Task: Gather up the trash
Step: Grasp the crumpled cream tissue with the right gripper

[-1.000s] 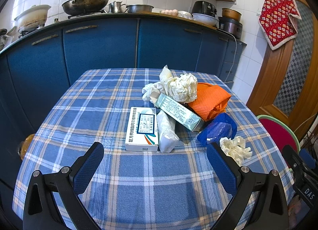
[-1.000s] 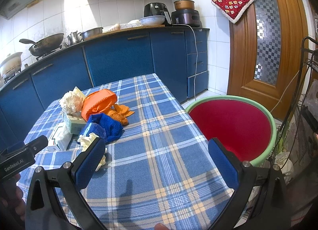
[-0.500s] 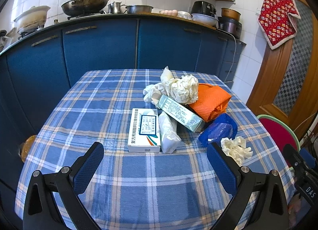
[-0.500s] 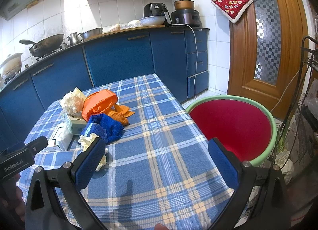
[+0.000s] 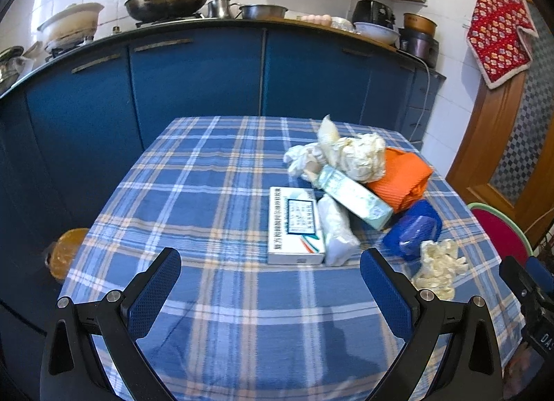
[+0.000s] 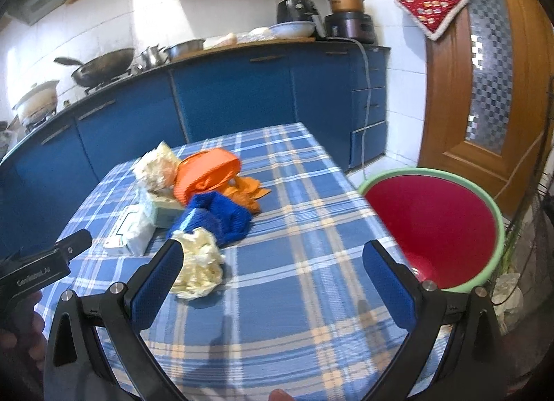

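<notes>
A pile of trash lies on the blue plaid table (image 5: 207, 193): a white medicine box (image 5: 296, 226), a pale green carton (image 5: 355, 196), crumpled white tissues (image 5: 356, 157), a white wrapper (image 5: 334, 228), an orange cloth (image 5: 401, 176), a blue cloth (image 5: 413, 229) and a crumpled tissue ball (image 5: 438, 267). My left gripper (image 5: 270, 283) is open and empty, just short of the medicine box. My right gripper (image 6: 271, 279) is open and empty; the tissue ball (image 6: 197, 262) lies by its left finger. The red basin with a green rim (image 6: 436, 228) stands off the table's right edge.
Blue kitchen cabinets (image 5: 194, 82) run behind the table, with a wok (image 5: 166, 2) and pots on the counter. A wooden door (image 6: 484, 72) is at the right. An orange-lidded jar (image 5: 65, 252) sits on the floor at the table's left.
Both grippers have moved forward toward the pile. The right gripper has shifted left, so the tissue ball now lies by its left finger. Both stay open.
</notes>
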The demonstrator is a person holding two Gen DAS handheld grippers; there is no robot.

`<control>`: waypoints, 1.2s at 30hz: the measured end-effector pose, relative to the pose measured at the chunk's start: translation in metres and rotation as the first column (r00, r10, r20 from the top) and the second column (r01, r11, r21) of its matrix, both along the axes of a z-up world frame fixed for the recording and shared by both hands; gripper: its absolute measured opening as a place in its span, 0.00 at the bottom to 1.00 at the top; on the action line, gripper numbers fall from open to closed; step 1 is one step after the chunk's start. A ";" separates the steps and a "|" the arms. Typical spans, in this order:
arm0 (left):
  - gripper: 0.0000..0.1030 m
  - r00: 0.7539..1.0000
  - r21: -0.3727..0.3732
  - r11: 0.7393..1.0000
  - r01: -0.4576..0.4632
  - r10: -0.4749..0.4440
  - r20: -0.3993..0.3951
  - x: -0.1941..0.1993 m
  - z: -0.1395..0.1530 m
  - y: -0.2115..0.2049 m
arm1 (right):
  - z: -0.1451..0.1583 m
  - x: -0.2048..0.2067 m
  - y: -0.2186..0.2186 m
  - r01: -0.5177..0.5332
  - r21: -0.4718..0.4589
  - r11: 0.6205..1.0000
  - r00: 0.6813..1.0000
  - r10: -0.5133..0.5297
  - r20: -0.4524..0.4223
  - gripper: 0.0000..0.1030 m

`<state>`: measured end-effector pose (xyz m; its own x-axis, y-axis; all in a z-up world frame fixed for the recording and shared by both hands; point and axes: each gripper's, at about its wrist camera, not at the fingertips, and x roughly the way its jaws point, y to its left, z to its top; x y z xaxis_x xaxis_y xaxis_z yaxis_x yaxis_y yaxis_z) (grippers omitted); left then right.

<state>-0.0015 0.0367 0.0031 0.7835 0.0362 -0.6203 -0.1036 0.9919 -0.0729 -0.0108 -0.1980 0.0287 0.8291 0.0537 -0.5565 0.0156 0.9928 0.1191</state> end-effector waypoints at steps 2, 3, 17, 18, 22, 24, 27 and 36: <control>1.00 1.000 0.000 1.000 -0.008 0.008 -0.006 0.001 -0.002 0.004 | -0.002 0.006 0.005 -0.016 0.003 1.000 1.000 0.016 -0.021 0.99; 1.00 1.000 -0.001 1.000 -0.012 0.012 -0.009 0.002 -0.003 0.007 | -0.004 0.008 0.007 -0.025 0.006 1.000 0.999 0.025 -0.031 0.99; 1.00 0.998 -0.016 0.999 -0.039 0.038 -0.050 0.010 -0.013 0.020 | -0.024 0.039 0.041 -0.139 -0.003 0.990 0.981 0.137 -0.137 0.89; 1.00 0.998 -0.018 0.999 -0.037 0.036 -0.054 0.011 -0.014 0.020 | -0.026 0.040 0.042 -0.153 0.001 0.988 0.977 0.151 -0.147 0.82; 1.00 0.998 -0.023 0.999 -0.026 0.025 -0.064 0.018 -0.017 0.020 | -0.033 0.045 0.045 -0.171 0.008 0.985 0.970 0.170 -0.171 0.62; 1.00 0.997 -0.018 1.000 -0.023 0.022 -0.070 0.023 -0.018 0.020 | -0.036 0.048 0.045 -0.170 0.020 0.985 0.968 0.170 -0.186 0.55; 1.00 0.996 -0.015 1.000 -0.019 0.018 -0.082 0.030 -0.020 0.021 | -0.038 0.049 0.045 -0.180 0.045 0.983 0.964 0.185 -0.193 0.46; 1.00 0.992 -0.003 1.000 0.012 -0.012 -0.127 0.058 -0.027 0.017 | -0.031 0.046 0.051 -0.229 0.040 0.973 0.957 0.232 -0.174 0.19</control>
<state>0.0564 0.0536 -0.0237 0.6990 0.0258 -0.7147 -0.0998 0.9931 -0.0618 0.0354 -0.1468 -0.0024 0.6819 0.2440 -0.6896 -0.1909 0.9694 0.1542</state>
